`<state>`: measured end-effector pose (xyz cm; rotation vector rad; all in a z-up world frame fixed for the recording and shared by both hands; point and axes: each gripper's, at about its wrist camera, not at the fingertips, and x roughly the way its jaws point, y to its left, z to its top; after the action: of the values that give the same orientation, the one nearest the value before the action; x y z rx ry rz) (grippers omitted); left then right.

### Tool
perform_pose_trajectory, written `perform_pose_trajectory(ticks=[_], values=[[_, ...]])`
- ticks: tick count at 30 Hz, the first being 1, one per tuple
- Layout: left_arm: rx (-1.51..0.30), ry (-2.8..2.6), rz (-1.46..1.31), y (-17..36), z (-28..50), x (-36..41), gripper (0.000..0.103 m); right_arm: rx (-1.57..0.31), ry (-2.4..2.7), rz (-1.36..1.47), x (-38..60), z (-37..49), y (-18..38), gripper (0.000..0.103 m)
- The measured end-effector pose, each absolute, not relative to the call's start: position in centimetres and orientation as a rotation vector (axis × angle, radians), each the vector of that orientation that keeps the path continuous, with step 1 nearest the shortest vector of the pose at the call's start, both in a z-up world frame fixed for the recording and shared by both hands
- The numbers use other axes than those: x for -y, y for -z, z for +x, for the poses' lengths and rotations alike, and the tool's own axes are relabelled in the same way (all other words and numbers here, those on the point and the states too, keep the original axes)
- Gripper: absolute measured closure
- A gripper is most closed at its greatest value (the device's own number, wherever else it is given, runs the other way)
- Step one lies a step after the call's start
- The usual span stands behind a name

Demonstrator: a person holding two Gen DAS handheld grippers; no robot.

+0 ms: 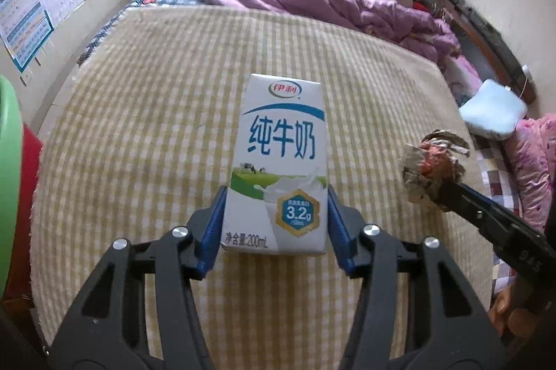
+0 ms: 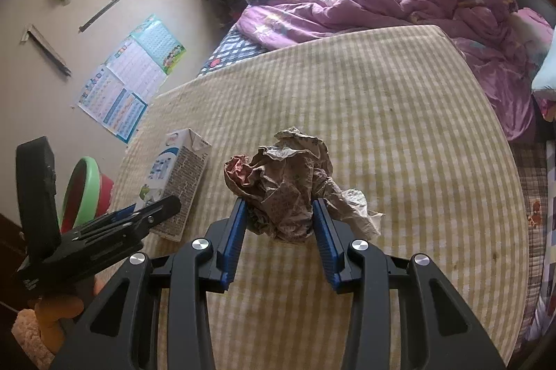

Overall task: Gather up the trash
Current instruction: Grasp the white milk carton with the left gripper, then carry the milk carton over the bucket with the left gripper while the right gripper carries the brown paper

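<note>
The milk carton (image 1: 278, 168) stood upright on the checked mattress pad (image 1: 156, 126) of the bed, near the pad's edge on the wall side. It was a small paperboard box with a glossy printed skin, judged light and probably empty, so its flat walls would buckle under hard pressure and could slip if held loosely. The best hold was judged to be low on the two narrow side walls, near the stiffer base fold.

The left gripper (image 1: 276, 217) had its blue fingers (image 1: 215, 217) set against those side walls at the lower part of the carton, closed on it.

To the right of the carton, apart from it, the crumpled paper ball (image 2: 281, 185) sat clamped between the fingers of the right gripper (image 2: 279, 224). The paper was soft, very light and compressible; loose flaps hung out on one side, so a hold through the dense middle was judged the most secure.

On the far side of the carton from the paper, past the pad's edge, a green basin (image 2: 81, 192) rested inside a red one, a likely receptacle.
</note>
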<state>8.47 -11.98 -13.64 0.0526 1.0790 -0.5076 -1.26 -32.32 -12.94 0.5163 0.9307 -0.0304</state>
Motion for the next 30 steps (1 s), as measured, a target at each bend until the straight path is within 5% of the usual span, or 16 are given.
perform_pose_trajectory(ticks=[13,30], values=[[-0.844,0.361,-0.027,6.5,5.5,1.9,0.052,-0.888,-0.121,0.423,25.3,1.8,9.2,0.065],[-0.803,0.264,-0.082,5.2,5.0,-5.6,0.052,-0.867,-0.277,0.332,15.3,4.2,6.5,0.065]])
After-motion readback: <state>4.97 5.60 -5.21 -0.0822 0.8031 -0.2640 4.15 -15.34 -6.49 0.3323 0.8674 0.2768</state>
